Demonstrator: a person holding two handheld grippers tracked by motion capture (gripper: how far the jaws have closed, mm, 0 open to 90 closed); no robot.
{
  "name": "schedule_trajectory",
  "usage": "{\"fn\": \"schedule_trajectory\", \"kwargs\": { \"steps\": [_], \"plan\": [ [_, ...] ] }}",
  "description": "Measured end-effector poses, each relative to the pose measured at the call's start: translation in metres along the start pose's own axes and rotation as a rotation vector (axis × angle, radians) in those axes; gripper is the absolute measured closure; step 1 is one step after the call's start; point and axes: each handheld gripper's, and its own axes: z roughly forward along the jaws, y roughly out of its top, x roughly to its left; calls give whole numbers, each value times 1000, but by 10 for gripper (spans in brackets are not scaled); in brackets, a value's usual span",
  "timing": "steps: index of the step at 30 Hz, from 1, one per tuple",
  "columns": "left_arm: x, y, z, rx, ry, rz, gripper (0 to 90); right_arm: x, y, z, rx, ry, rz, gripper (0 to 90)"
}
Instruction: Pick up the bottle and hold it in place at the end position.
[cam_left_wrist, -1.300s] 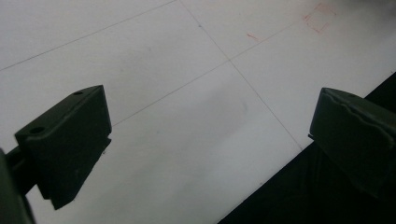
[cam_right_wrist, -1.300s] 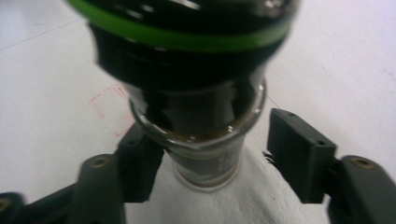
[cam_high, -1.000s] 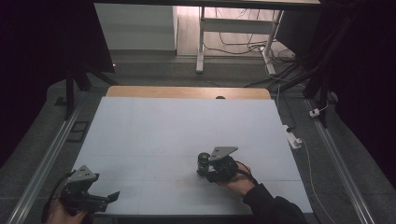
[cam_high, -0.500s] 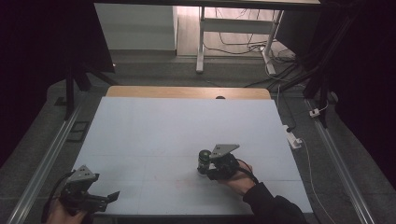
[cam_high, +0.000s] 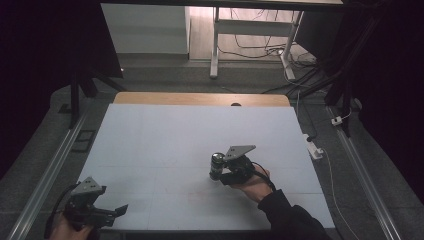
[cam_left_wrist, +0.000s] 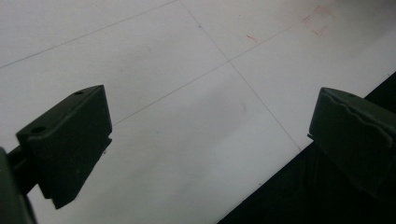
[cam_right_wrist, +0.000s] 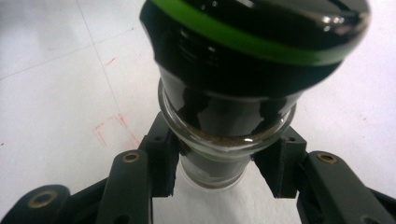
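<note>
Overall, the white table top (cam_high: 165, 145) takes most of the high view, with thin grid lines on it and a wooden strip (cam_high: 200, 98) along its far edge. On the grey floor at the right of the table lies a white power strip (cam_high: 313, 148) with its cable.

Next in size are the 2 hand-held grippers. The right gripper (cam_high: 226, 172) is a little right of the middle of the table, toward the near side, held by the person's right hand (cam_high: 255, 184), whose dark sleeve (cam_high: 290, 220) comes in from the near edge. It has a grey three-cornered plate (cam_high: 240, 150) on top. The left gripper (cam_high: 112, 212) is at the near left corner of the table, well apart from the right one. In the left gripper view its 2 black jaws are spread wide, with nothing between them, above the table's near edge.

Then comes the glass jar (cam_right_wrist: 233, 126), with dark content, a black lid (cam_right_wrist: 261, 23) and a green ring (cam_right_wrist: 243, 39) under the lid. In the right gripper view the 2 jaws pinch the lower part of this jar from both sides. The jar stands upright (cam_high: 216, 166) on the table.

Smallest are some faint red marks (cam_right_wrist: 112, 130) on the white surface, just left of the jar in the right gripper view.
</note>
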Motion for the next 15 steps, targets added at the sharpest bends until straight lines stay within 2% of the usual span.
{"fn": "schedule_trajectory", "kwargs": {
  "steps": [10, 15],
  "plan": [
    [1, 0, 0, -1, -4, -2, 9, -5, 15, 7, 3, 32, -25, 534],
    [1, 0, 0, -2, -5, -3, 9, -9, 23, 13, 6, 22, -44, 534]
  ]
}}
